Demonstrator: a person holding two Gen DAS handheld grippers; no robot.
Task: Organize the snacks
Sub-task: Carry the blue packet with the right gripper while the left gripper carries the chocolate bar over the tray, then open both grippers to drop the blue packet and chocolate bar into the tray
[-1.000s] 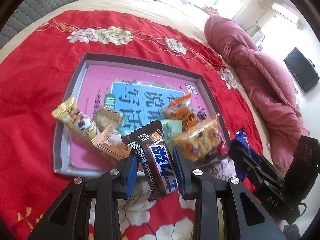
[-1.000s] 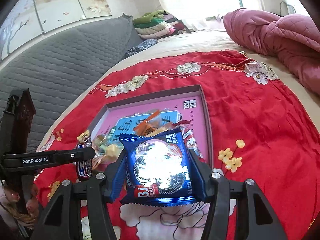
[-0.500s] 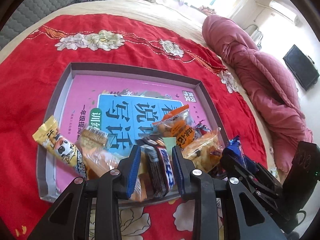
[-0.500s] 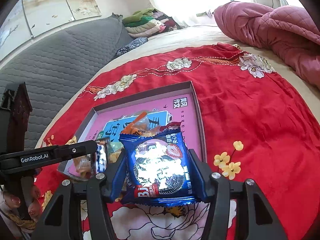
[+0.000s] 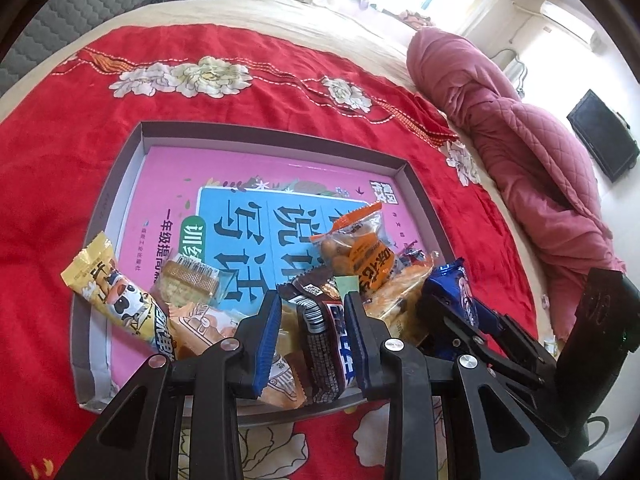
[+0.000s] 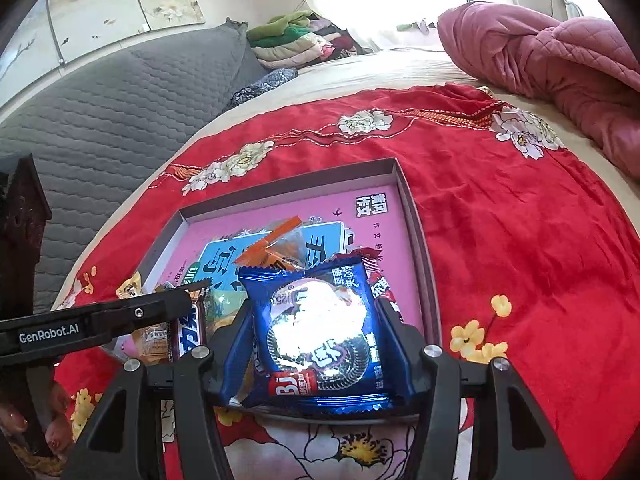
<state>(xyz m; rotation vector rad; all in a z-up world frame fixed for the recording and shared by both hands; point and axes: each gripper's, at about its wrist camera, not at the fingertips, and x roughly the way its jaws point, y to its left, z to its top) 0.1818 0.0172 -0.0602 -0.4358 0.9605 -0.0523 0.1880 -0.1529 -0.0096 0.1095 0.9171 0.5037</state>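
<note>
1. Over the last second you carried the left claw (image 5: 312,320) forward from the near edge of the box (image 5: 120,184) until its fingers stood over the near rim. A second ago the bar (image 5: 324,344) hung out over the red cloth (image 5: 60,128); now it hung above the heap inside.
2. Your left claw was nearly closed on that dark bar. The right pad pressed the wrapper; on the left a sliver of gap showed, so I judged the grip light but holding (the bar stood on edge, label turned right).
3. Your right claw (image 6: 316,344) also moved in. The blue biscuit pack (image 6: 320,332) was pinched flat between both pads, jaws set about as wide as the pack, and it sat over the box's near right corner, where earlier it was short of the rim.
4. The other snacks lay as they did: yellow stick (image 5: 116,304) propped over the left wall, orange bag (image 5: 356,252) mid-heap, all crowded at the near end on the pink book (image 5: 256,172) lining the box.
5. What that meant: both packs looked ready for release inside the box. The far half was bare, so reaching further would likely spread the pile rather than stack it.
</note>
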